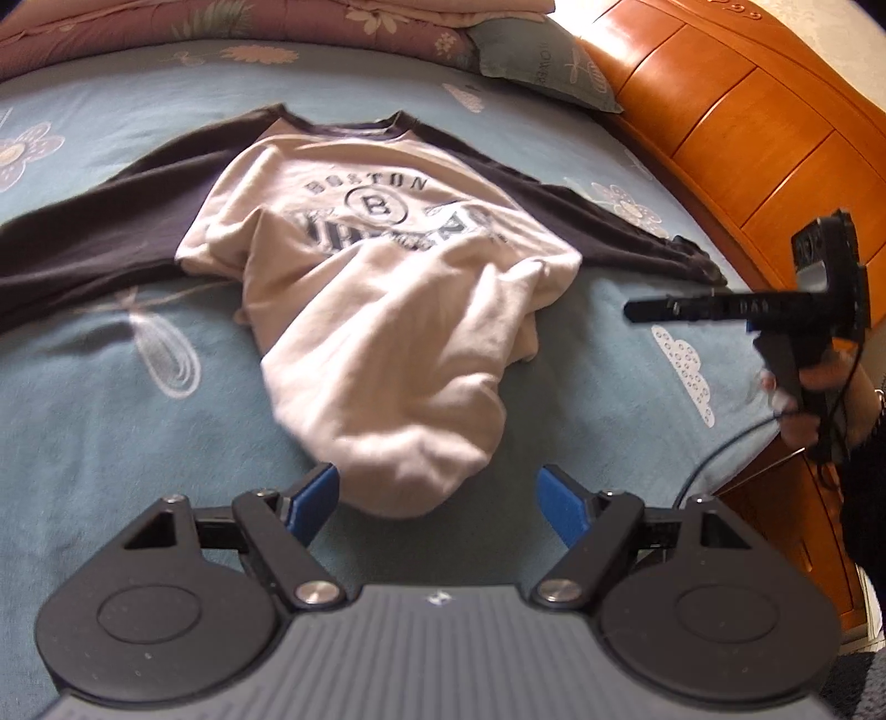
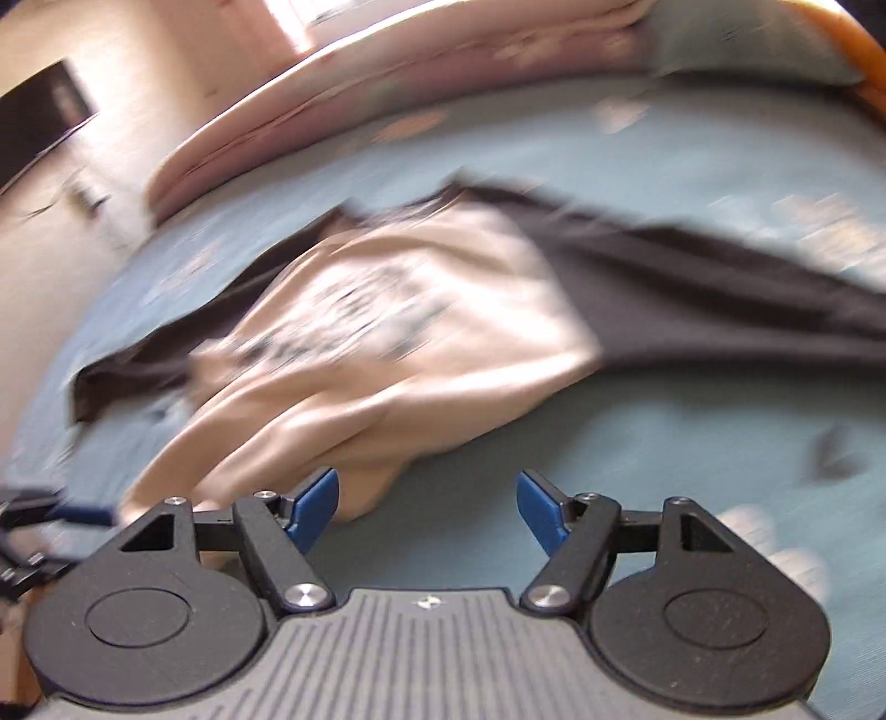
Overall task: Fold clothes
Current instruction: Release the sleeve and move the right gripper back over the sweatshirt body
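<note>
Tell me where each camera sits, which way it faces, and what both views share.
Left wrist view: sits on the left gripper, looking forward and down along open blue fingers at the raglan shirt on the blue bedsheet; the right gripper and the hand holding it show at the right, before the wooden headboard.
Right wrist view: sits on the right gripper, open, facing down across the same shirt from its other side, blurred.
Shared: shirt, bedsheet, folded quilt.

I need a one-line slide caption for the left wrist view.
Open left gripper above a rumpled cream shirt with dark sleeves on a blue bedsheet.
</note>
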The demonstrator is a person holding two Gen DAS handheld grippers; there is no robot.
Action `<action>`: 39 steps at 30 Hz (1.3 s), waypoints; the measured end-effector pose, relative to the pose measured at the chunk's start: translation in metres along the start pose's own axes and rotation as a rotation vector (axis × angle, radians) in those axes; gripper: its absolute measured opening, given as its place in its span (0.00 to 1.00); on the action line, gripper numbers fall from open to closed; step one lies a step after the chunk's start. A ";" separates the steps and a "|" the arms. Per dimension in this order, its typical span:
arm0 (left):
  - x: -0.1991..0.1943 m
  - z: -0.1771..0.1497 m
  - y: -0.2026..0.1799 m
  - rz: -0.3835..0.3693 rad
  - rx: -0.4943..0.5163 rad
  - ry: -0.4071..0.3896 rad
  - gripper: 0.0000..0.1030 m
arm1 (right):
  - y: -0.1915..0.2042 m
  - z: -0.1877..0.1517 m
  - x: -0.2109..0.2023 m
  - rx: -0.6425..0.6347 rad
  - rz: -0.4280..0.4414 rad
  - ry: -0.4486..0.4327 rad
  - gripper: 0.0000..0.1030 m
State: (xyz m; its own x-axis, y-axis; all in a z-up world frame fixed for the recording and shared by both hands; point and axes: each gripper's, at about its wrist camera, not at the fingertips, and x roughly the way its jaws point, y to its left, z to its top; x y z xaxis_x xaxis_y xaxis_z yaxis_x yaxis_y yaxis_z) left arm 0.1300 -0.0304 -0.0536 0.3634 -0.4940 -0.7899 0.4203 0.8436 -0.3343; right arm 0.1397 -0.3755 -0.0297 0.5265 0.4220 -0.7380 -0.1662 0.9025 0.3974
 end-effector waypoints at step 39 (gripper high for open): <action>-0.084 0.004 0.269 0.296 -0.355 -0.328 0.77 | 0.100 -0.074 0.065 0.024 0.077 0.019 1.00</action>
State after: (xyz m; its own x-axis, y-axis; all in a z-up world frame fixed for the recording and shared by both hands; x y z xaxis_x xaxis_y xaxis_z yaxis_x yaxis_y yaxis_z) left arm 0.2160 0.2366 -0.0749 0.6863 -0.2171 -0.6942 -0.0237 0.9472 -0.3197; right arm 0.0961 -0.2513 -0.0784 0.4966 0.4917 -0.7153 -0.1852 0.8651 0.4662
